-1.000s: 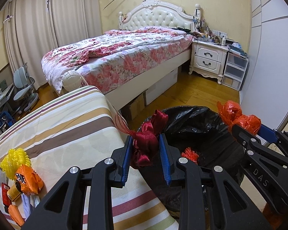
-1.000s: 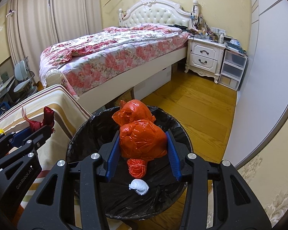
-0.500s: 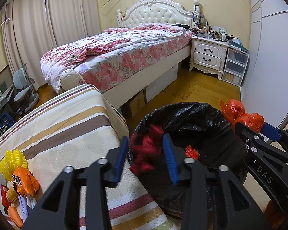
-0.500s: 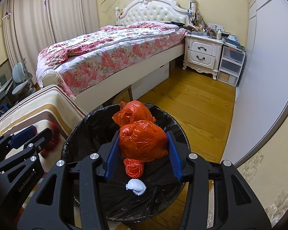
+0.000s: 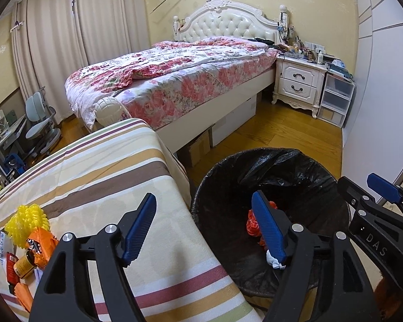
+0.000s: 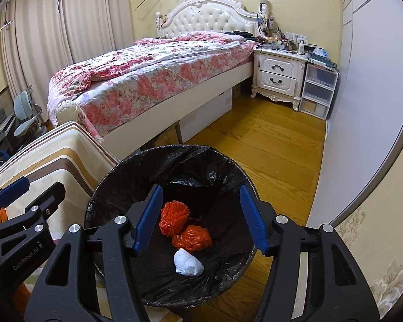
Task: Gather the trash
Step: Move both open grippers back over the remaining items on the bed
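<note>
Lower centre of the left wrist view: left hand-held gripper (image 5: 204, 228), black frame with blue pads, released, jaws just opened wide with nothing between them, one pad over the striped cloth and the other over the bin mouth. Lower centre of the right wrist view: right hand-held gripper (image 6: 201, 217), same build, also released, jaws just spread apart and empty, hanging above the bin.

Just beyond both: round trash bin lined with a black plastic bag (image 6: 115, 185), standing on the wooden floor (image 6: 268, 147) right beside the tabletop edge. Down on its bottom, centre of the right view: orange spiky mesh ball (image 6: 173, 217), crumpled orange plastic bag (image 6: 194, 238) touching it, and a white crumpled paper wad (image 6: 188, 265) nearest the camera. Same heap partly hidden behind the blue pad in the left view.

Left half of the left view: tabletop covered in a cream cloth with brown, tan and red stripes (image 5: 94, 177). At its lower left corner: yellow spiky mesh ball (image 5: 27, 221), orange wrapper (image 5: 41, 244) beside it, a small yellow can (image 5: 23, 265) and other packets too cropped to tell.

Farther, upper centre: bed with pink floral quilt (image 5: 180, 80) and white tufted headboard (image 5: 228, 24); white two-drawer nightstand (image 5: 298, 80) at upper right, cluttered on top; clear plastic drawer unit (image 5: 335, 99) next to it. Cream curtains (image 5: 67, 40) at upper left, grey desk chair (image 5: 40, 128) below them.
</note>
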